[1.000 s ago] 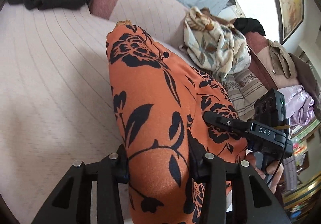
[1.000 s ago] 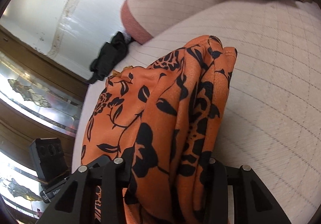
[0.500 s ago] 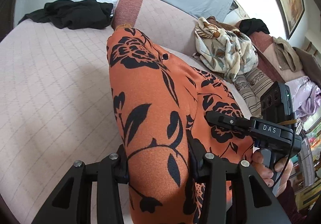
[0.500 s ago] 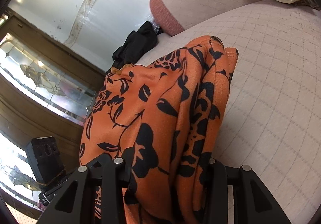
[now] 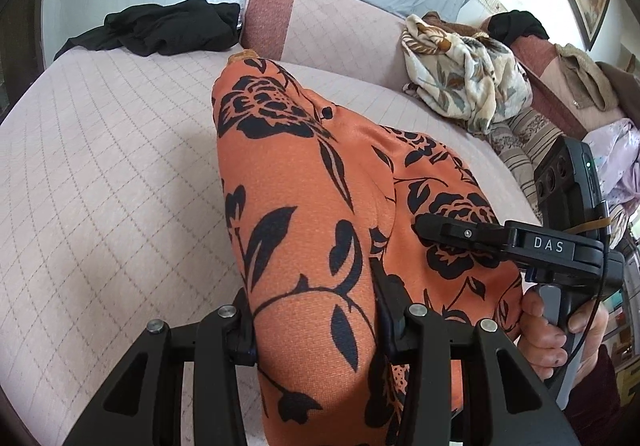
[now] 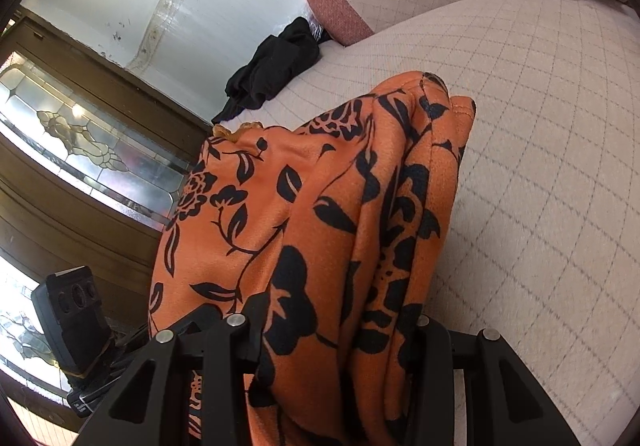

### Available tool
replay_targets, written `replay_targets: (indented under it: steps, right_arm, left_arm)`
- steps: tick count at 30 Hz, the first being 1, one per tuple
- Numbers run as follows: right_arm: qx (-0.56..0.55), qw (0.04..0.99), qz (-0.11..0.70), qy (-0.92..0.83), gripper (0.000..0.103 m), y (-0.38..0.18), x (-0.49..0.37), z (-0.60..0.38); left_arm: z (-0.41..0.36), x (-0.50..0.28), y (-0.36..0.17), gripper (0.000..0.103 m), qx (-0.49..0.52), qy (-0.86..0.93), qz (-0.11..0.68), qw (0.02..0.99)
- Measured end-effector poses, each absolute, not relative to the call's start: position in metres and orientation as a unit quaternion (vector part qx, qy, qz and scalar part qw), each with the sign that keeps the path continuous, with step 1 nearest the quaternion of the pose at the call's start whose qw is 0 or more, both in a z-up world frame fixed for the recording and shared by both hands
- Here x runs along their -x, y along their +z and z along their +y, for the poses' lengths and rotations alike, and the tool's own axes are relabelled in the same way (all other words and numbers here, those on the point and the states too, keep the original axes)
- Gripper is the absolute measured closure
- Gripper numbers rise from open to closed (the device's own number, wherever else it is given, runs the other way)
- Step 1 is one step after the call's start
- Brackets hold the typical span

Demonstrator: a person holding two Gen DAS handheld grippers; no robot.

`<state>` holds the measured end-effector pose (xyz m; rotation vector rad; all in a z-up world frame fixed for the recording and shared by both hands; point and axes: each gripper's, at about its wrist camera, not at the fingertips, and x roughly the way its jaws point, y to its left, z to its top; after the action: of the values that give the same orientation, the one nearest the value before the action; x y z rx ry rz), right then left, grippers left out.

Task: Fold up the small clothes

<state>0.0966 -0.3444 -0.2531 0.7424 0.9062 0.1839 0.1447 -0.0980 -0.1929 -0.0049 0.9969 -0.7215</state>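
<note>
Mid-fold: both grippers — left (image 5: 316,330), right (image 6: 336,338) — clamp bunched edges of the orange garment (image 5: 304,206), apparently lifted above the sofa (image 5: 100,166). Next — lay it flat, aligned.

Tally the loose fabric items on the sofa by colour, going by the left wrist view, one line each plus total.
Orange with black floral print: 1, the orange garment, gripped by both grippers
Black: 2, black garment on the seat's far end, black cloth on the backrest
Cream floral: 1, cream floral cloth
Brown: 1, brown garment
Lilac: 1, lilac cloth
Total: 6
</note>
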Motion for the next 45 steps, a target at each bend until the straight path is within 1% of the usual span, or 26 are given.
replay_targets:
  steps: [24, 26, 27, 28, 29, 30, 31, 32, 34, 37, 40, 42, 45]
  right_arm:
    - [-0.324, 0.818, 0.470, 0.074, 0.060, -0.262, -0.104, -0.332]
    - [-0.323, 0.816, 0.474, 0.073, 0.060, -0.262, -0.108, -0.330]
    - [-0.325, 0.814, 0.476, 0.073, 0.060, -0.263, -0.109, -0.330]
    - [-0.327, 0.811, 0.479, 0.072, 0.058, -0.265, -0.110, -0.331]
    - [-0.331, 0.806, 0.485, 0.071, 0.054, -0.267, -0.112, -0.332]
    - [-0.335, 0.802, 0.490, 0.067, 0.052, -0.269, -0.114, -0.332]
    - [-0.341, 0.797, 0.494, 0.063, 0.047, -0.270, -0.115, -0.332]
    - [-0.346, 0.793, 0.497, 0.060, 0.045, -0.271, -0.116, -0.334]
    - [-0.341, 0.796, 0.497, 0.056, 0.045, -0.268, -0.116, -0.334]
    - [-0.312, 0.814, 0.489, 0.037, 0.045, -0.256, -0.110, -0.333]
    - [-0.260, 0.844, 0.469, 0.005, 0.045, -0.236, -0.093, -0.327]
    - [-0.230, 0.867, 0.443, -0.015, 0.045, -0.221, -0.080, -0.324]
    - [-0.197, 0.898, 0.393, -0.012, 0.045, -0.197, -0.061, -0.315]
  left_arm:
    - [-0.100, -0.148, -0.209, 0.058, -0.019, -0.308, 0.500, 0.809]
    - [-0.100, -0.149, -0.211, 0.056, -0.020, -0.304, 0.504, 0.808]
    - [-0.100, -0.149, -0.212, 0.052, -0.023, -0.298, 0.507, 0.808]
    - [-0.100, -0.150, -0.214, 0.050, -0.026, -0.290, 0.512, 0.808]
    - [-0.099, -0.150, -0.215, 0.048, -0.027, -0.284, 0.516, 0.807]
    - [-0.099, -0.151, -0.215, 0.047, -0.024, -0.282, 0.519, 0.807]
    - [-0.098, -0.150, -0.215, 0.046, -0.023, -0.280, 0.520, 0.807]
    - [-0.097, -0.149, -0.213, 0.044, -0.023, -0.275, 0.521, 0.808]
    - [-0.095, -0.145, -0.209, 0.043, -0.030, -0.261, 0.516, 0.815]
    - [-0.093, -0.135, -0.203, 0.042, -0.049, -0.240, 0.497, 0.833]
    - [-0.090, -0.119, -0.192, 0.042, -0.086, -0.209, 0.459, 0.859]
    - [-0.087, -0.112, -0.185, 0.038, -0.100, -0.187, 0.440, 0.873]
    - [-0.078, -0.101, -0.176, 0.038, -0.114, -0.145, 0.418, 0.890]
